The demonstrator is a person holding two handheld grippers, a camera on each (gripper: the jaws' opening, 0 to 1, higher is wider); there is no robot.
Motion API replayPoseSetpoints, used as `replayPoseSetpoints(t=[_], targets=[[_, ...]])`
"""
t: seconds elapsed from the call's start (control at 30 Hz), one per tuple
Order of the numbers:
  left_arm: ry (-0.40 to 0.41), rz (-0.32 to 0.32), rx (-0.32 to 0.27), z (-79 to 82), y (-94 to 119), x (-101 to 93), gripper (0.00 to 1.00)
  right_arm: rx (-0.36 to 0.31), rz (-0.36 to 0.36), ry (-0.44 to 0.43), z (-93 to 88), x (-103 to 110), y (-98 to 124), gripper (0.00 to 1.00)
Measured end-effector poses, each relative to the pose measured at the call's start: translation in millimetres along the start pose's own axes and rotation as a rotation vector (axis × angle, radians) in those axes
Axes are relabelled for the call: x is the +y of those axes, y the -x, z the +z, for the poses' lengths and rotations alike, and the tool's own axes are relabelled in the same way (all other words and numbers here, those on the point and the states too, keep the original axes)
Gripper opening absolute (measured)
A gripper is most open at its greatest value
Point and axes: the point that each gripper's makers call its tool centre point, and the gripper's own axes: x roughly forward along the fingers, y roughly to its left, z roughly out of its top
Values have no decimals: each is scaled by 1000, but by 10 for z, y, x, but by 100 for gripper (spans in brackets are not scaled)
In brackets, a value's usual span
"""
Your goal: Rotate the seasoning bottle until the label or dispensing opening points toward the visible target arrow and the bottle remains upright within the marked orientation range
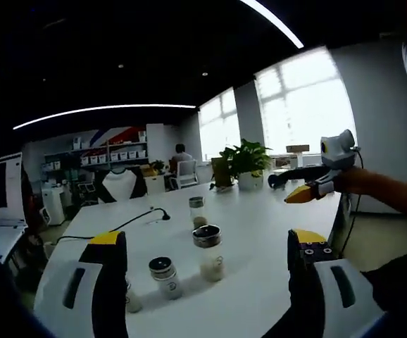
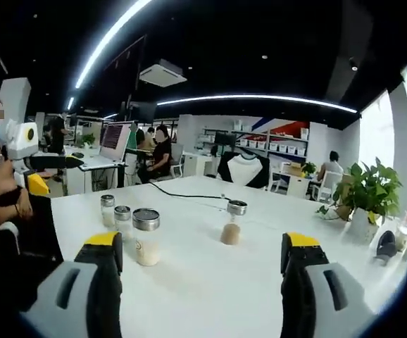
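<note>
Left gripper (image 1: 207,271): we found its fingers (image 1: 108,282) spread wide, holding nothing, raised above the white worktop (image 1: 260,232). Between them, on the worktop, stood the seasoning bottles.

Right gripper (image 2: 201,271): fingers (image 2: 105,278) likewise parted and empty, above the same worktop (image 2: 203,289). In the left gripper view we saw this gripper (image 1: 298,186) held in a hand over the far edge, its yellow tips slightly apart.

Seasoning bottle, large (image 1: 208,252): clear glass, upright, wide metal cap, pale powder in its lower part. We could not make out a label or an opening. In the right gripper view it (image 2: 146,236) stood just past the left finger.

Small bottle (image 1: 165,276): upright, metal cap, just beside the large one. Another small bottle (image 1: 132,299) was partly hidden by the left finger.

Separate bottle (image 1: 198,211): upright, brownish contents, farther along the worktop; in the right gripper view (image 2: 232,222) it stood well apart from the other three.

Surroundings: black cable (image 1: 129,222), potted plant (image 1: 246,165) at the far end, a seated person (image 1: 181,158) by the shelves.
</note>
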Motion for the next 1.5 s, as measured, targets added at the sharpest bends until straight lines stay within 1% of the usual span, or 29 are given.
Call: replayPoseSetpoints(t=[0.03,0.1,0.13,0.17,0.23,0.27,0.3,0.47,0.57,0.6,0.7,0.77,0.8,0.93,1.03,1.07,1.1,1.13,1.2,1.3,1.33,1.37,1.4,1.43,1.47,1.5], targets=[[-3,-1,-2,-1,-15,7,100,1,3,-32,-19,-25,-58,94],[0,0,-8,3,-38,22,100,-11,6,-35,-16,-56,-126,92],[7,1,-13,6,-57,32,100,-34,8,-27,12,-68,-162,90],[11,0,-13,4,-72,36,100,-40,6,-25,18,-89,-203,89],[12,-7,-3,-16,-106,38,100,-46,11,-23,27,-113,-281,89],[2,-12,15,-47,-123,39,100,-52,25,-33,35,-113,-330,89],[-8,-12,20,-60,-137,45,100,-57,35,-41,42,-111,-361,90],[-23,-13,43,-99,-222,82,100,-31,46,-75,-61,-180,-612,89],[-68,12,17,11,-262,105,97,-22,64,-101,-150,-189,-763,89],[-65,11,11,35,-279,95,98,-15,63,-103,-170,-195,-781,88],[-39,-17,-3,84,-362,45,99,-16,45,-67,-200,-263,-905,88],[-32,-31,-6,75,-390,19,99,-14,41,-75,-195,-310,-964,89],[-29,-38,-1,53,-408,7,100,-14,36,-78,-192,-349,-1014,89],[-22,-46,57,-121,-428,24,100,-7,26,-61,-170,-472,-1193,89],[-13,-44,87,-208,-418,54,100,-22,18,-65,-134,-534,-1312,88],[-10,-43,138,-292,-394,61,100,-29,-12,-76,-127,-580,-1347,88],[-25,-35,136,-295,-395,68,100,-35,-25,-77,-123,-604,-1389,89],[-58,-35,146,-313,-387,59,100,-43,-18,-77,-122,-592,-1457,88],[-92,-51,176,-348,-375,15,100,-46,-12,-94,-125,-564,-1570,88],[-122,-74,189,-335,-385,-35,100,-34,4,-104,-151,-520,-1724,85],[-118,-80,185,-318,-391,-43,100,-32,6,-105,-159,-518,-1767,85],[-109,-93,166,-282,-400,-64,100,-31,0,-114,-164,-533,-1806,84],[-105,-103,154,-257,-404,-76,100,-36,-10,-135,-156,-550,-1860,84],[-104,-109,144,-240,-412,-85,100,-46,-4,-135,-145,-548,-1920,84],[-106,-111,145,-244,-413,-86,100,-46,-5,-136,-147,-552,-1959,84],[-110,-117,152,-257,-413,-93,100,-42,-3,-133,-138,-498,-1944,84]])
